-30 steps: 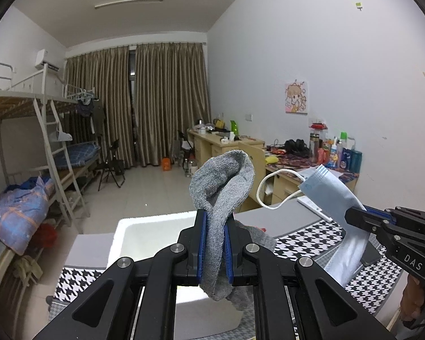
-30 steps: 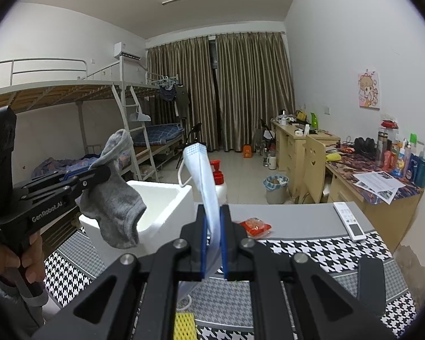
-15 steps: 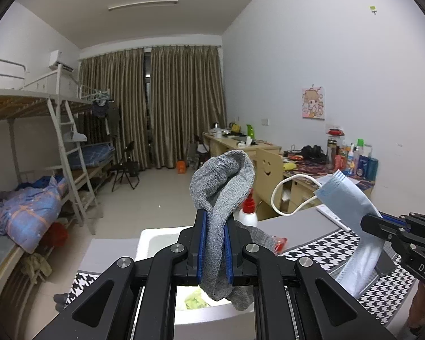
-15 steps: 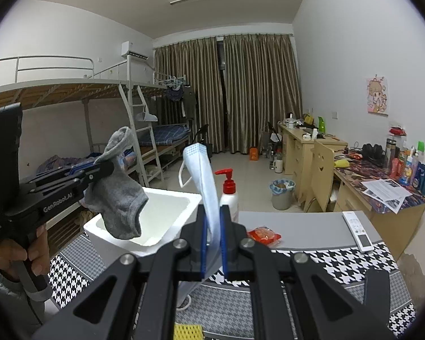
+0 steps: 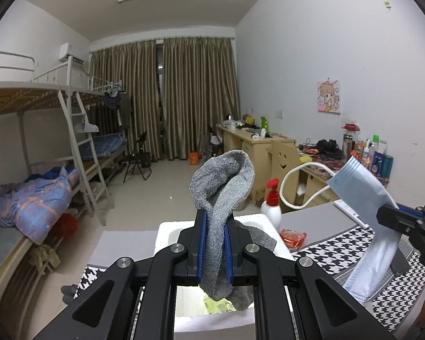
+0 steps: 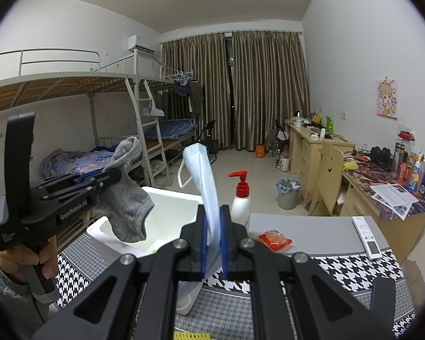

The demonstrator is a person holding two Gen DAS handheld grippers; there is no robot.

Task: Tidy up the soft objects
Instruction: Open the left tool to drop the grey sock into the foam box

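My left gripper (image 5: 214, 243) is shut on a grey sock (image 5: 223, 187) and holds it above the white foam box (image 5: 167, 232). In the right wrist view the left gripper (image 6: 110, 177) holds the sock (image 6: 127, 212) over the box (image 6: 172, 206). My right gripper (image 6: 213, 240) is shut on a light blue face mask (image 6: 204, 175), held just right of the box. In the left wrist view the mask (image 5: 368, 212) hangs from the right gripper (image 5: 388, 215) at the right edge.
A pump bottle with a red top (image 6: 240, 198) stands behind the box. A red snack packet (image 6: 273, 238) and a white remote (image 6: 367, 236) lie on the grey table with its houndstooth cloth (image 6: 354, 272). Something yellow-green lies inside the box (image 5: 215, 306).
Both grippers have moved forward toward the box with their loads. The sock now hangs over the box opening, and the pump bottle has come into view.
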